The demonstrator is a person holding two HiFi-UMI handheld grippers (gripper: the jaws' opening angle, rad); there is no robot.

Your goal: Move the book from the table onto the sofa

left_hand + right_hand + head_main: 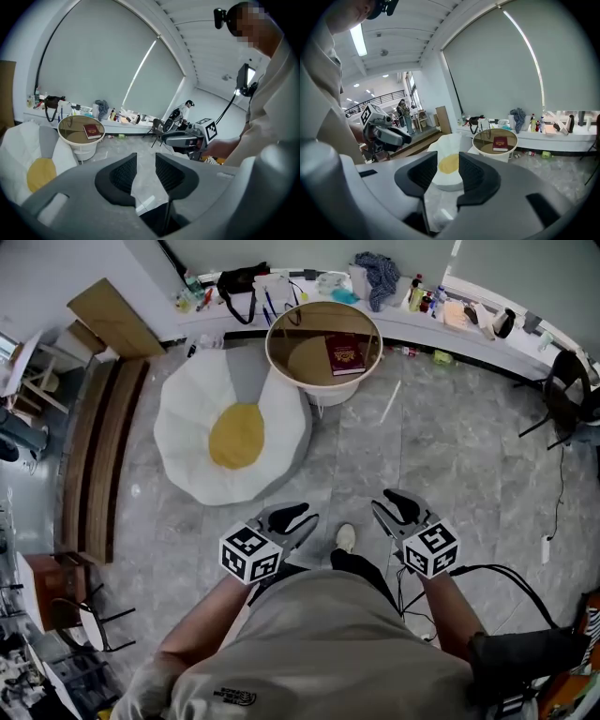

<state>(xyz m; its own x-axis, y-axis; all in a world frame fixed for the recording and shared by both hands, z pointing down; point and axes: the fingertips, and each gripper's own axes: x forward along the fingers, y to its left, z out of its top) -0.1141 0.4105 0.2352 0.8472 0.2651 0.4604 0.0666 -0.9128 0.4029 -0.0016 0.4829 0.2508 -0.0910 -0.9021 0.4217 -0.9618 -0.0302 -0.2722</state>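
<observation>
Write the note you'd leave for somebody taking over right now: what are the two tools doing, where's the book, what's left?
Left tool: open, nothing between its jaws.
Right tool: open, also empty.
Both are held in front of the person, well short of the table.
Book: red, lying flat on the round table, untouched.
Sofa: the white, egg-shaped cushion on the floor beside the table.
Done: nothing yet.
To do: walk up, grip the book, carry it over, lay it on the sofa.

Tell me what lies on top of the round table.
One dark red book lies flat on the round table, toward its right side in the head view. The tabletop beneath the book is covered.
</observation>
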